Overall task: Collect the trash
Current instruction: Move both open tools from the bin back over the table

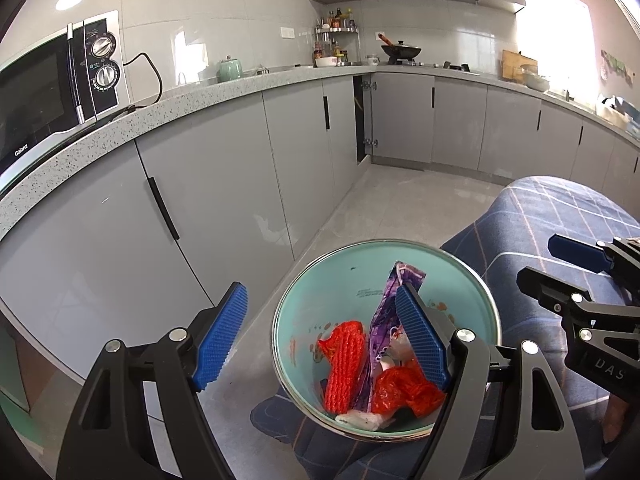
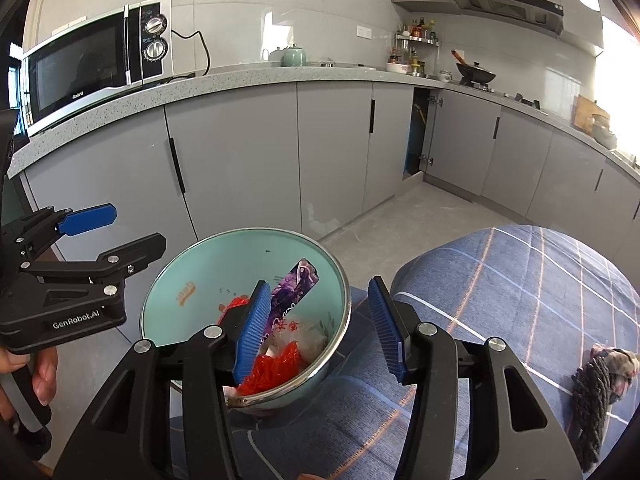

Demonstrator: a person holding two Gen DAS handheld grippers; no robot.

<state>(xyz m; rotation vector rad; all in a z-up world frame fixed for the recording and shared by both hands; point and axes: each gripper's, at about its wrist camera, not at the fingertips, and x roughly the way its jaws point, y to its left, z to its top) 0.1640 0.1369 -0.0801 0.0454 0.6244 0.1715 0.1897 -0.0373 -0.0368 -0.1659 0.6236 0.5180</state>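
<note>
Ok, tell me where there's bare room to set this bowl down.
Free: the counter between the microwave and the teapot; the floor before the cabinets. Crowded: the corner around the spice rack and wok.

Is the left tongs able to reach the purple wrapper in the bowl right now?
Probably yes. The left tongs stand open over the teal bowl, and the purple wrapper sticks up uncovered beside one pad. The right tongs straddle the bowl's other rim and could crowd it.
</note>
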